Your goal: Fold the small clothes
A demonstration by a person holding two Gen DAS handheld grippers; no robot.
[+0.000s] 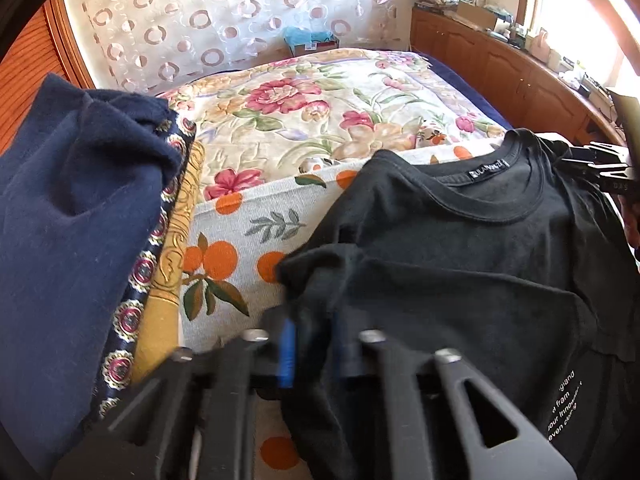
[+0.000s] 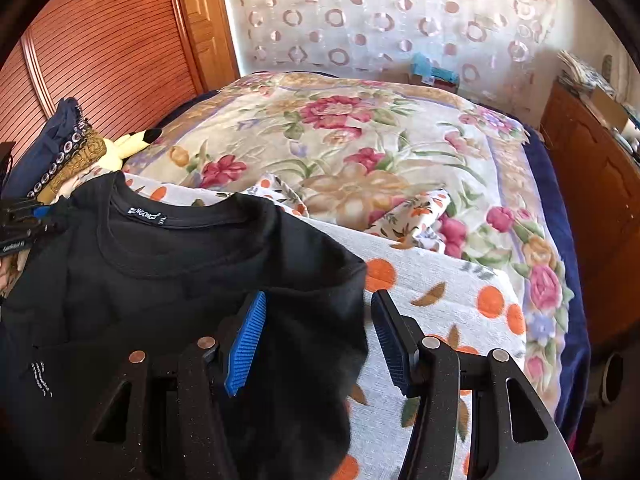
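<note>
Black T-shirt (image 1: 460, 248) is lying limp on the orange-print cloth (image 1: 236, 240) over the bed. I'm pinching its sleeve edge in my left gripper (image 1: 312, 344); my right gripper (image 2: 316, 340) is gaping half-open around the other sleeve. Light, floppy; seams grip best.

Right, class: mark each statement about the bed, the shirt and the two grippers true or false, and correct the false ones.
1. The left gripper is shut on the black T-shirt. True.
2. The right gripper is clamped shut. False: its jaws stand apart, with the shirt's sleeve between them.
3. The shirt lies on an orange-print cloth. True.
4. The shirt's neck label is red. False: it is black with white lettering.
5. A yellow plush toy lies by the wardrobe. True.
</note>
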